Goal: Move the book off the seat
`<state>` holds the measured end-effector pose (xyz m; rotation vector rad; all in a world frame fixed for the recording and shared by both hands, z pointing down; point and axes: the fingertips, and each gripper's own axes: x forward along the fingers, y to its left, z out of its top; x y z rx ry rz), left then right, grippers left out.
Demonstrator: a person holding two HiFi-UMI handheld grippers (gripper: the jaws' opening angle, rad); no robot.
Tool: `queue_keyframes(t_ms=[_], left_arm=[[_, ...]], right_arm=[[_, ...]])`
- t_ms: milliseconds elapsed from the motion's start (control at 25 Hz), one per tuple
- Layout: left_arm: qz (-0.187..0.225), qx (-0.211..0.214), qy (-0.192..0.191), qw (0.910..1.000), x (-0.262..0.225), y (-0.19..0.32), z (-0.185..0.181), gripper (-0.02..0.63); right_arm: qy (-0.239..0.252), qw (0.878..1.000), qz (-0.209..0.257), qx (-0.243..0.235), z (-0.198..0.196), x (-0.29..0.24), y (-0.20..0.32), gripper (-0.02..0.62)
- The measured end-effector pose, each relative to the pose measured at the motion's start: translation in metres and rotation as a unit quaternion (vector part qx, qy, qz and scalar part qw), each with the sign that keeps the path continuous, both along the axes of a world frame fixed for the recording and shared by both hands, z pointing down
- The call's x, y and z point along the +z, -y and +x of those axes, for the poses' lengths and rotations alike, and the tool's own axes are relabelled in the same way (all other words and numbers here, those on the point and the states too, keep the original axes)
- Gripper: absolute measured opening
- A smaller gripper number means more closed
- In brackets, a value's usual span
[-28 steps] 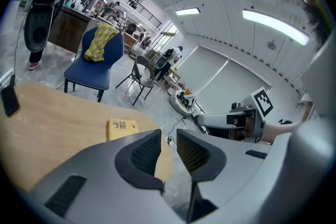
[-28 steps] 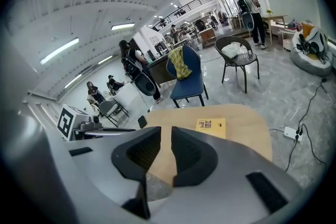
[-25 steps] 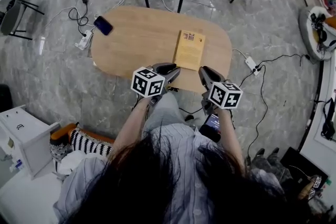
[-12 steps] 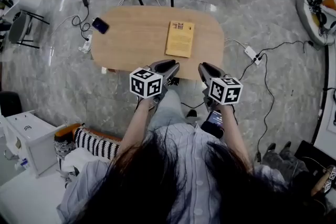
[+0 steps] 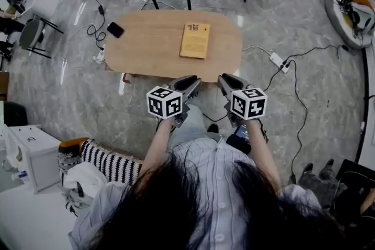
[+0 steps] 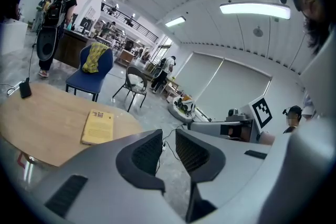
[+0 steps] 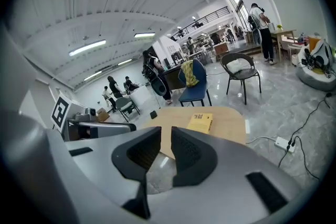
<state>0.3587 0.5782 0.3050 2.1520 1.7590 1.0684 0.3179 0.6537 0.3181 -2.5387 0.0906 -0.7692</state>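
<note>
Back from table (image 5: 146,47): left gripper (image 5: 188,82), right gripper (image 5: 225,81) farther from book (image 5: 195,40).

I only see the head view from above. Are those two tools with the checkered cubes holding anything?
Observer: No. The left gripper view shows the left gripper with its jaws a narrow gap apart and nothing between them.
Operator: And the other one?
Observer: Its own view shows the right gripper with a slim gap too, holding nothing.
Operator: What's the yellow lump on the blue chair?
Observer: A yellow cloth draped over the backrest of the blue chair.
</note>
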Motion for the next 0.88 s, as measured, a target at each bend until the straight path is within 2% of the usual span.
queue_keyframes(t_ms=[360, 640, 880], left_arm=[[-0.002, -0.008, -0.028, 0.9996, -0.018, 0.027, -0.057, 0.089], [0.007, -0.02, -0.031, 0.9993, -0.015, 0.063, -0.084, 0.089], [0.013, -0.021, -0.04, 0.9989, -0.016, 0.077, -0.094, 0.089]], right_arm=[[-0.024, 1.0, -0.009, -0.017, -0.046, -0.019, 0.027, 0.069], [-0.025, 0.999, -0.016, -0.044, -0.066, -0.015, 0.063, 0.061], [-0.03, 0.998, -0.017, -0.048, -0.071, -0.016, 0.074, 0.06]])
